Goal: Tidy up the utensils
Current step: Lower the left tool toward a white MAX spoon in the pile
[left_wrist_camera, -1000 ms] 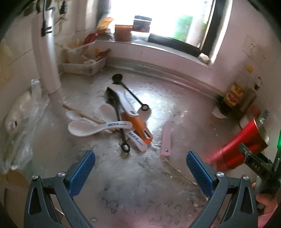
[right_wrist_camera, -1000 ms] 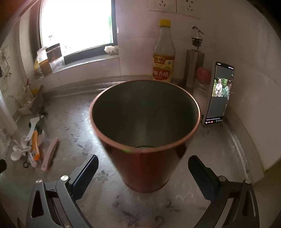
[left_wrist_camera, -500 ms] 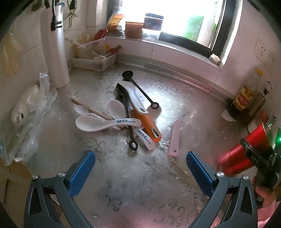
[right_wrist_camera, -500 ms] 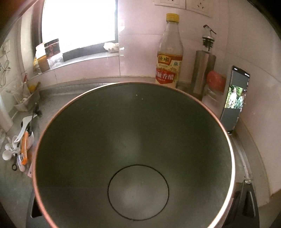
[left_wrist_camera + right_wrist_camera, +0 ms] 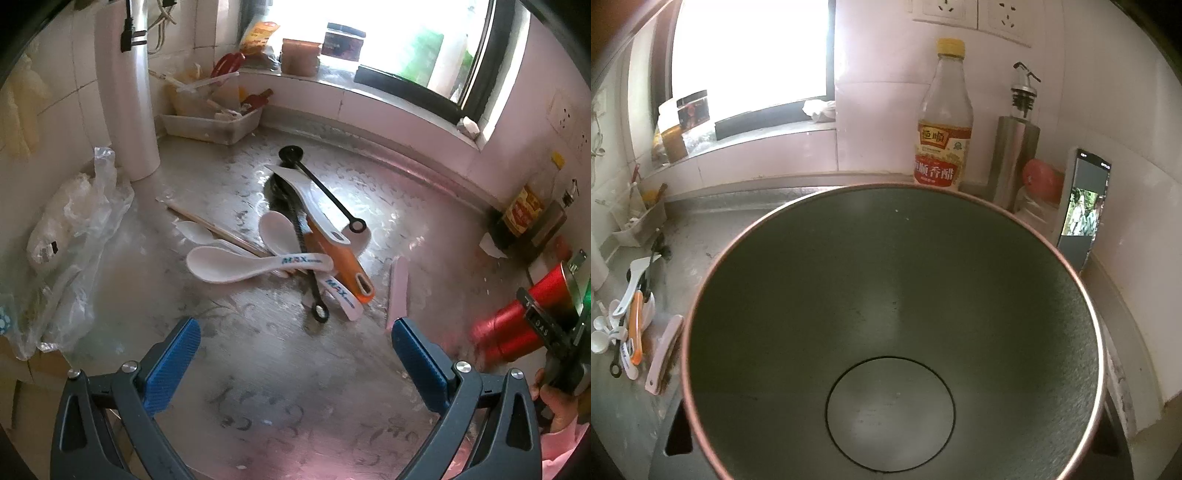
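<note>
A heap of utensils lies mid-counter: white spoons [image 5: 236, 264], an orange-handled tool [image 5: 343, 266], a long black measuring spoon [image 5: 321, 192], a wooden chopstick [image 5: 218, 230] and a pink piece [image 5: 398, 291]. My left gripper [image 5: 293, 332] hovers open in front of the heap, with nothing between its blue pads [image 5: 173, 365]. At the right, a red metal cup [image 5: 517, 325] is tilted in my right gripper [image 5: 543, 325], whose jaws are closing on it. The cup's empty inside [image 5: 886, 314] fills the right wrist view and hides the fingers. The utensil heap [image 5: 628, 325] shows at its left.
A white pipe [image 5: 129, 103], a plastic tray of odds [image 5: 214, 122] and a crumpled bag [image 5: 62, 236] line the left side. A vinegar bottle [image 5: 943, 122], steel oil dispenser [image 5: 1019, 147] and propped phone [image 5: 1084, 206] stand against the right wall. Jars sit on the window sill [image 5: 332, 48].
The red cup, which stood ahead of my open right gripper, now sits between its fingers and fills its view. The left gripper's view slid sideways and took in more of the wall and window.
</note>
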A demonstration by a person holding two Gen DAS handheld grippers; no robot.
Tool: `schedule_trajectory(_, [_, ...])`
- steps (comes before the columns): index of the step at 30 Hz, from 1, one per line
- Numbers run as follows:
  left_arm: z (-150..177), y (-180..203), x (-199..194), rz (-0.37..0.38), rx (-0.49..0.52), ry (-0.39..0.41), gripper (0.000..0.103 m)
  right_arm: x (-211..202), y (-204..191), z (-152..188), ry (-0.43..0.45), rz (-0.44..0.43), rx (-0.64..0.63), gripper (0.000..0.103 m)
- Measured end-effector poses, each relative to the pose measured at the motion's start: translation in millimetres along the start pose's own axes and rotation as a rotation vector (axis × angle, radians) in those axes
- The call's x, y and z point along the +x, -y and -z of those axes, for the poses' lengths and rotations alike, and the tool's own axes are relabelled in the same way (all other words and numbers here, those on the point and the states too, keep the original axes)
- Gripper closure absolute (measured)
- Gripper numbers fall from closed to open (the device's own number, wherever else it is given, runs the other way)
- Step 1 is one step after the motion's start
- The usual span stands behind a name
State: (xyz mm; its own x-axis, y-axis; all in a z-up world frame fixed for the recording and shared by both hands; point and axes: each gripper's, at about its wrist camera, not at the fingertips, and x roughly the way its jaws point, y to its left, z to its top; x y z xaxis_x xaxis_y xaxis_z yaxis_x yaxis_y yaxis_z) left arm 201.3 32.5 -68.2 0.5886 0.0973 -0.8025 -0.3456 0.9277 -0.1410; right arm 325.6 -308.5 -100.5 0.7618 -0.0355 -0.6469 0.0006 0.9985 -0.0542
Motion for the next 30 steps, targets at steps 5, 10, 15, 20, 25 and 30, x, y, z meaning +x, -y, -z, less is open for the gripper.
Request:
schedule_trajectory(5, [0.2,-17.6,5.0,0.026,-0.028,-0.019,0.0,-7.5,-13.3,5.6,0.001,-0.005,-0.003,0.014])
schedule_trajectory(10, [-2.6,-29.1,9.5,0.063,-0.033,-0.032,0.0,-17.7,-35.6,12.2,-0.017,-0.015,-0.013,0.014])
schedule_trajectory(15, [-8.7,-28.9,15.9,0.086,-0.008,-0.04,0.0,-29.2,-56.1,20.5,-0.03,-0.019,-0.019,0.014])
schedule_trajectory(20, [-15.2,-29.9,26.3,0.103,0.001,-0.058,0.0,-36.3,-66.2,26.2,-0.037,-0.001,-0.007,0.014])
schedule_trajectory(25, [-20.5,-31.6,42.0,0.115,-0.015,-0.099,0.0,-40.7,-69.4,29.6,-0.041,0.014,0.001,0.014])
schedule_trajectory(30, [-27.2,-31.6,57.9,0.126,-0.029,-0.131,0.0,-42.9,-69.9,30.1,-0.048,0.026,0.004,0.014])
